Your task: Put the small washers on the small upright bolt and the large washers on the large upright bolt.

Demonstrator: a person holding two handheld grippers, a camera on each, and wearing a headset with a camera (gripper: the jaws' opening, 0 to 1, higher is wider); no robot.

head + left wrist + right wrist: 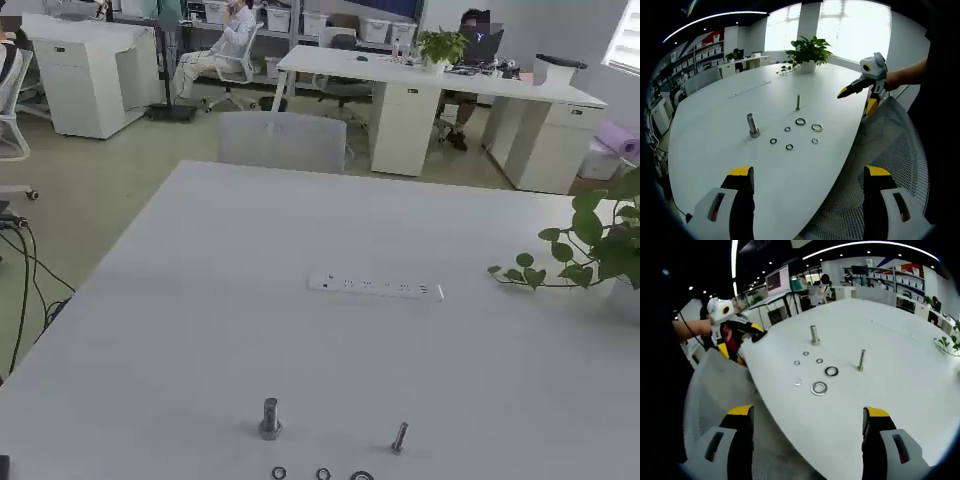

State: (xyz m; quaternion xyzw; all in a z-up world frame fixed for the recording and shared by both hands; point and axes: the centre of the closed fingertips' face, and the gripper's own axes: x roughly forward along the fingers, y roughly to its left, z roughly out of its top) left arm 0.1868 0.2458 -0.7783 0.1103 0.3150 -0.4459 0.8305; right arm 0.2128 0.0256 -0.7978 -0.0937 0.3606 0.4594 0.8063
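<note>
Six steel rings lie flat at about 12 o'clock from either pair of jaws: two large washers (819, 388) and four small washers (797, 362), loose on the white table (715, 150). Just beyond them the large bolt (752, 125) and small bolt (798, 101) stand upright. The left gripper (809, 172) and right gripper (807, 412) hang wide open and empty off the table's near edge, the right one nearer the large washers, as far as the fisheye lets me judge.

Your left claw (808, 172) has pale grey jaws capped in yellow, black on the inner faces, each with a small red slot (the right claw (808, 412) matches). Seen from across, each body is white; the left shows a red patch.
</note>
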